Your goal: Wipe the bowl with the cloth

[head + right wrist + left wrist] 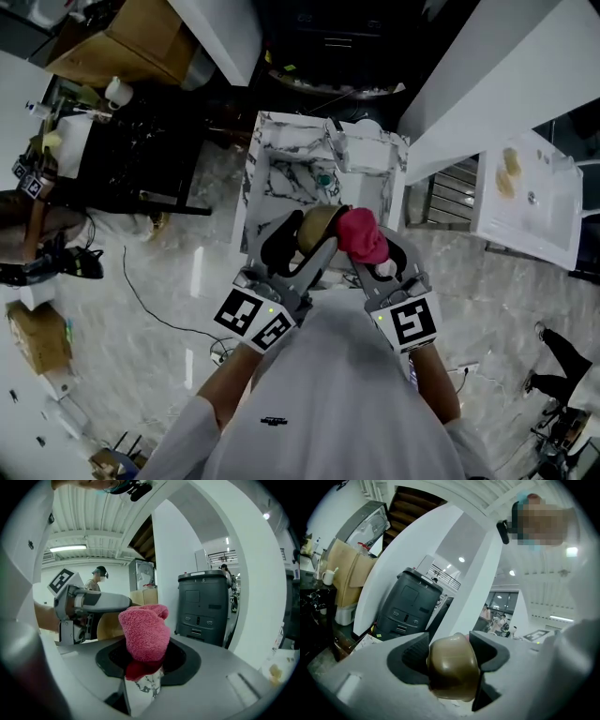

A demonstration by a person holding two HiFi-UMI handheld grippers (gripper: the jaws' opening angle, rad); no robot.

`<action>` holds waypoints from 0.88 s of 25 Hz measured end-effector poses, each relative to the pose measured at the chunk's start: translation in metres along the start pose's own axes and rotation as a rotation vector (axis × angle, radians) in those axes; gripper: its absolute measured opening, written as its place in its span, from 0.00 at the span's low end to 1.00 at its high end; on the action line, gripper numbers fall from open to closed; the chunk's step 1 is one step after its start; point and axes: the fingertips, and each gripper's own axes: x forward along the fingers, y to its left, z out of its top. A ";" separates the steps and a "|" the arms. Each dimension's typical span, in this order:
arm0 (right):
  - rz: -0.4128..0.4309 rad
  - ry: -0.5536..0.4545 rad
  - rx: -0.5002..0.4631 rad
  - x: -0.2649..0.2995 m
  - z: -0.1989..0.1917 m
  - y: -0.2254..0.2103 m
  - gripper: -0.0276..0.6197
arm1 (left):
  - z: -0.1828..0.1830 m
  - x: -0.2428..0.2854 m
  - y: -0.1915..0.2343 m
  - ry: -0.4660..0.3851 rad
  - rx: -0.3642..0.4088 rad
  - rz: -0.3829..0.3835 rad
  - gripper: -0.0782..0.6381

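Above the marble table (pixel 281 178), left tongs (pixel 302 248) clamp the bowl (pixel 319 225), right tongs (pixel 375 258) clamp the cloth (pixel 361 234).

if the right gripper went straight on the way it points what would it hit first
Probably the bowl in the left gripper: the cloth in the right gripper sits by its rim. Depth is unclear, so it might just miss.

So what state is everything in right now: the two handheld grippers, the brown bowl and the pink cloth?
Left gripper: shut on the glossy brown bowl.
Bowl: held in the air above the white marble-patterned table.
Right gripper: shut on the fluffy pink cloth.
Cloth: bunched up, close beside the bowl; contact unclear.
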 end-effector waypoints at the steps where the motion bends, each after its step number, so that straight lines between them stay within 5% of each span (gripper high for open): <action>1: 0.007 0.009 -0.009 0.003 0.000 0.001 0.26 | -0.001 0.001 -0.001 0.012 0.011 -0.013 0.49; 8: 0.030 0.053 -0.061 0.027 0.000 0.011 0.26 | -0.007 0.002 0.007 0.073 0.014 -0.081 0.49; 14: -0.042 0.122 -0.032 0.041 -0.011 0.006 0.26 | 0.005 -0.002 0.014 0.064 0.056 -0.088 0.49; 22: -0.026 0.156 -0.110 0.051 -0.015 0.032 0.26 | 0.018 -0.013 0.028 0.029 0.046 -0.083 0.49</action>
